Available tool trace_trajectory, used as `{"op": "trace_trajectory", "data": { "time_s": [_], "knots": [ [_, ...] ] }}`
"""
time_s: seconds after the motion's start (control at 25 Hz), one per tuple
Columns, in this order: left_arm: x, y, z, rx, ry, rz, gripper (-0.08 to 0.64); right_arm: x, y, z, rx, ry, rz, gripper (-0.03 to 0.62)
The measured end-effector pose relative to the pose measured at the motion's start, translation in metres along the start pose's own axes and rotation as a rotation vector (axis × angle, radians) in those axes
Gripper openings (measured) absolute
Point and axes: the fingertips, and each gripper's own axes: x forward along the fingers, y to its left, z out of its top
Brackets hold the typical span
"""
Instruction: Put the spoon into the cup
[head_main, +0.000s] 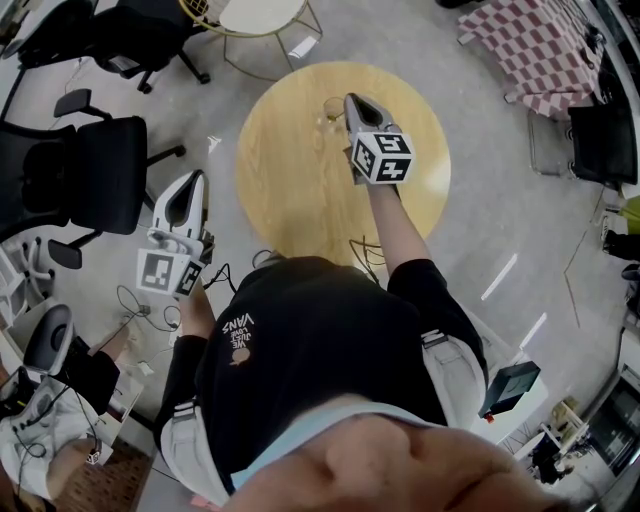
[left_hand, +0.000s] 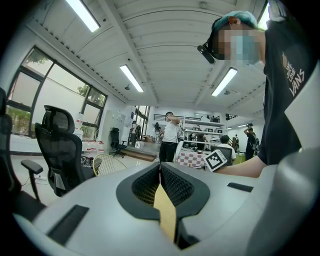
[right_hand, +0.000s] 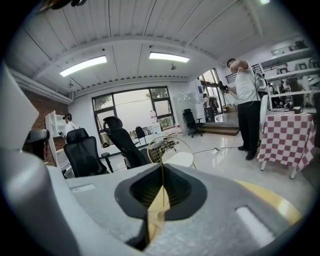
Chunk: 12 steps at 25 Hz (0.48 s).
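In the head view a clear glass cup (head_main: 330, 112) stands near the far edge of the round wooden table (head_main: 300, 190). My right gripper (head_main: 353, 101) hovers over the table just right of the cup, jaws shut with nothing seen between them (right_hand: 162, 170). Off the table's left side, my left gripper (head_main: 193, 180) hangs above the floor, its jaws also pressed together and empty (left_hand: 160, 167). Both gripper views look out level across the room, so neither shows the cup. No spoon shows in any view.
Black office chairs (head_main: 95, 170) stand at the left. A wire-frame side table (head_main: 260, 15) sits beyond the round table, and a checked-cloth table (head_main: 540, 45) at the top right. Cables (head_main: 140, 305) lie on the floor; a person stands across the room (right_hand: 247, 107).
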Motion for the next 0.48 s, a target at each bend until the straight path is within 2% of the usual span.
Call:
{"op": "trace_trajectory", "data": {
  "time_s": [0.48],
  "knots": [
    [0.002, -0.001, -0.002, -0.004, 0.005, -0.007, -0.003, 0.006, 0.002, -0.013, -0.027, 0.050, 0.012, -0.002]
  ]
}}
